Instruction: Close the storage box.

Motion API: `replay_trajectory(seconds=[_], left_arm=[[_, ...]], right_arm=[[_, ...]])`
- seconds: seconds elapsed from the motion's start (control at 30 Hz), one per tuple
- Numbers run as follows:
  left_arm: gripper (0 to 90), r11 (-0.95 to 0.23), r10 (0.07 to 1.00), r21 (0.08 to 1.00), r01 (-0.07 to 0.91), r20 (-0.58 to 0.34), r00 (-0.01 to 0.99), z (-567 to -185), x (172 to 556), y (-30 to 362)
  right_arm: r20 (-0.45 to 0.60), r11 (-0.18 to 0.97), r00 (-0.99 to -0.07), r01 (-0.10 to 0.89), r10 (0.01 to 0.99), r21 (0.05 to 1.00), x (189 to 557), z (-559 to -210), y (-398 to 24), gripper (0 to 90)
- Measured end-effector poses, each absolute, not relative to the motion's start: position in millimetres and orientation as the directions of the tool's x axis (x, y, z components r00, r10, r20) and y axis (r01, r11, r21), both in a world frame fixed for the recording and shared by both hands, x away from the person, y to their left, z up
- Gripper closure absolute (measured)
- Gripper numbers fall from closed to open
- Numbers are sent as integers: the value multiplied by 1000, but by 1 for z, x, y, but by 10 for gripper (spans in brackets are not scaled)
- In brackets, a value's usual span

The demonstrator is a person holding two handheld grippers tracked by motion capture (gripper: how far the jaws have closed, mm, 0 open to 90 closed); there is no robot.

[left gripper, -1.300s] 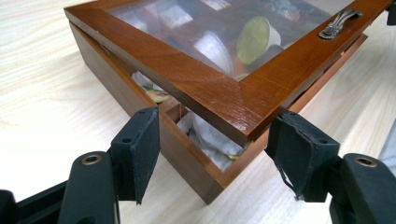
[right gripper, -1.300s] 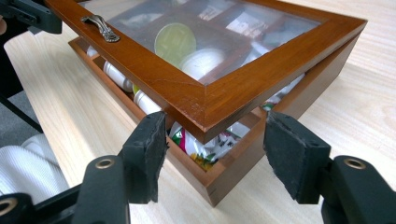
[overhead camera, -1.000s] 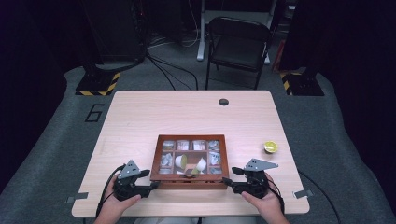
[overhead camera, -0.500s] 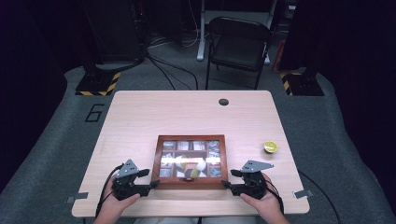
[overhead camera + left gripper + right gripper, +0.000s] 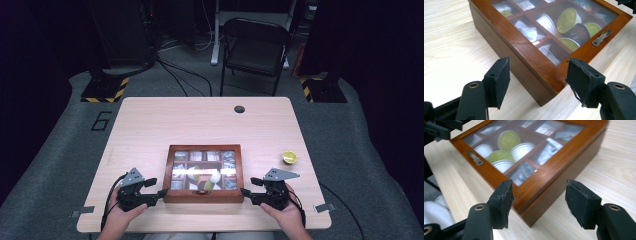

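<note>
**A:** What do you see from above?

**B:** My left gripper [image 5: 161, 192] sits at the near left corner of the wooden box [image 5: 203, 198], and my right gripper [image 5: 246, 192] at its near right corner. The box lies between them on the table [image 5: 150, 125], lid shut. Half a lime [image 5: 290, 158] lies beyond my right gripper, well apart from it.

**A:** And along your left gripper?

**B:** My left gripper [image 5: 537, 82] has its jaws partly apart with the box's corner [image 5: 544, 82] pointing in between them. The pads press on nothing; I have hold of nothing. Past the corner, under the glass lid, I see green-topped coffee capsules [image 5: 569, 20] and tea sachets [image 5: 529, 30], and a metal latch [image 5: 601, 37] on the front rail to my right.

**A:** And the right one?

**B:** Much the same. My right gripper [image 5: 539, 200] stands partly open around the other corner [image 5: 534, 202], pads not touching the wood. The latch [image 5: 475, 158] lies ahead to my left, capsules [image 5: 509, 140] behind it.
</note>
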State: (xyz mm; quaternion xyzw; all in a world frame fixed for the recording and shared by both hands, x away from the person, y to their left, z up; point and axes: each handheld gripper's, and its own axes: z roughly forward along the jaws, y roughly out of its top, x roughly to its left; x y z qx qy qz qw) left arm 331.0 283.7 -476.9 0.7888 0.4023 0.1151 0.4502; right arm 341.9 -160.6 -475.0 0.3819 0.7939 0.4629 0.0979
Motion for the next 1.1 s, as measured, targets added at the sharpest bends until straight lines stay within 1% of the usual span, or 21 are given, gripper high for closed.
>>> replay_trajectory(seconds=[0.27,0.53,0.63,0.83,1.1], left_arm=[[342,-237,762,806,542,-192,618,-479,340,293],[337,-247,786,799,548,-166,595,-484,353,303],[334,-250,798,789,561,-160,581,-487,358,307],[332,-230,822,760,607,-182,540,-491,365,310],[331,-229,824,753,618,-189,535,-492,367,309]], right_arm=[[207,223,-614,549,761,806,351,-478,-178,383],[199,204,-561,575,804,792,362,-485,-190,381],[204,202,-551,587,809,784,365,-488,-192,380],[193,229,-549,607,813,761,366,-492,-192,379],[180,252,-560,607,809,754,365,-494,-190,377]])
